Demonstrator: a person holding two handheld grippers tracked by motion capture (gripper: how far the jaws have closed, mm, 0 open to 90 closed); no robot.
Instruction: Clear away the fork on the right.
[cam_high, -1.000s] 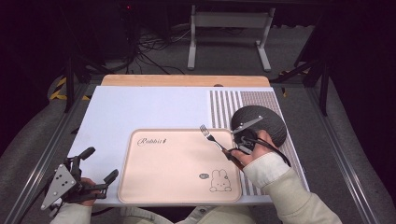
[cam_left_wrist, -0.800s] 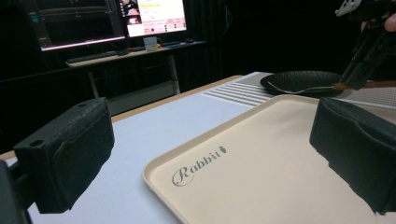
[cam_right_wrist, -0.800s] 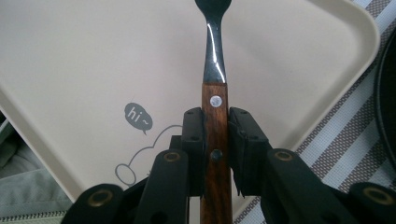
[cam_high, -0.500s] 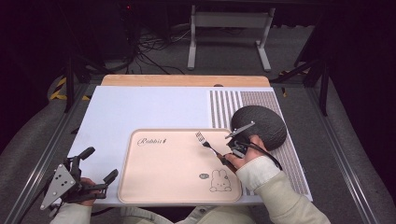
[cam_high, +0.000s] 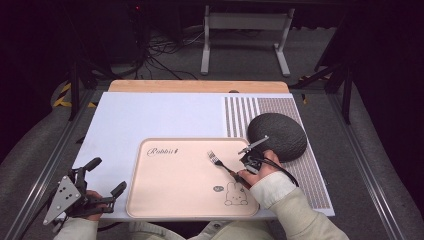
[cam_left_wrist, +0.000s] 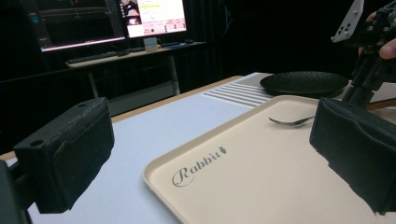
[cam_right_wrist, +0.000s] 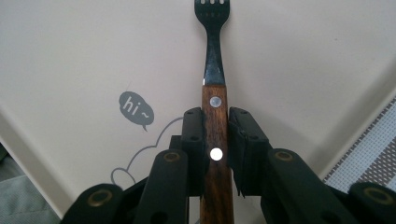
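Right tool (cam_high: 250, 162) clamped on wooden-handled metal fork (cam_right_wrist: 214, 93); fork's long axis runs straight ahead of tool, tines low over beige rabbit-print tray (cam_high: 175, 200) directly beneath. Left tool (cam_high: 100, 185) apart, idle, farther off.

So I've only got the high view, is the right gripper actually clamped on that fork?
Observer: Yes. In the right gripper view the right gripper has both pads pressed on the wooden handle of the fork.
Operator: Do the tines touch the tray?
Observer: The left gripper view shows the fork's head low over the tray; contact I cannot tell.
Operator: And the left gripper?
Observer: The left gripper has its jaws wide apart, nothing between them.
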